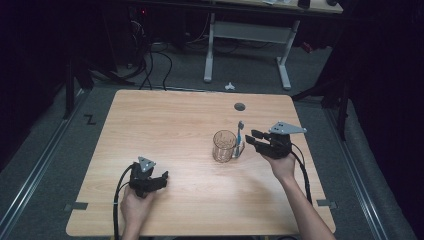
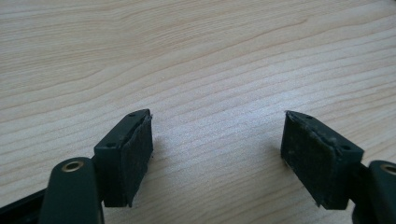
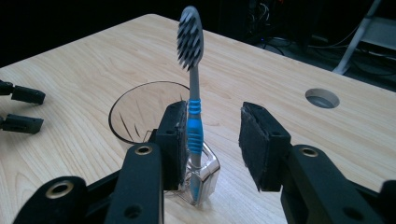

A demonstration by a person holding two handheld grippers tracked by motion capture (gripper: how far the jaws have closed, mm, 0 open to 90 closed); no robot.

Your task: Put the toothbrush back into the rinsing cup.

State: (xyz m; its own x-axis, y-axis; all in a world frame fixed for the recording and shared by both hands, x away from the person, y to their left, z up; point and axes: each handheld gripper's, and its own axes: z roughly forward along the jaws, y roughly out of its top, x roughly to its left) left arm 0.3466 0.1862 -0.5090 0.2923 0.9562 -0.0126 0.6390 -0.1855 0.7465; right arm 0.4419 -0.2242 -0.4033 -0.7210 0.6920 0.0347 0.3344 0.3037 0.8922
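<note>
A pale wooden table (image 1: pixel 175 165) with a round cable hole (image 1: pixel 240 106) stands on grey floor in a dark room, a white-legged desk (image 1: pixel 247 45) beyond. The toothbrush (image 3: pixel 192 93) stands upright in the glass mug's handle (image 3: pixel 203 175), right of centre. The right gripper (image 3: pixel 210 140) straddles it, 2 jaws apart, unclamped; the left gripper (image 2: pixel 217 154) rests open, near left.

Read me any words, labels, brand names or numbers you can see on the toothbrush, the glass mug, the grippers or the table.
None: nothing readable shows.
Toothbrush: blue and grey handle, no lettering visible.
Glass mug: clear, unmarked.
Right hand-held gripper and left hand-held gripper: plain black jaws, no labels.
Table: bare wood grain.
Dark mark on the floor, left of the table: Z-shaped, possibly only tape.
</note>
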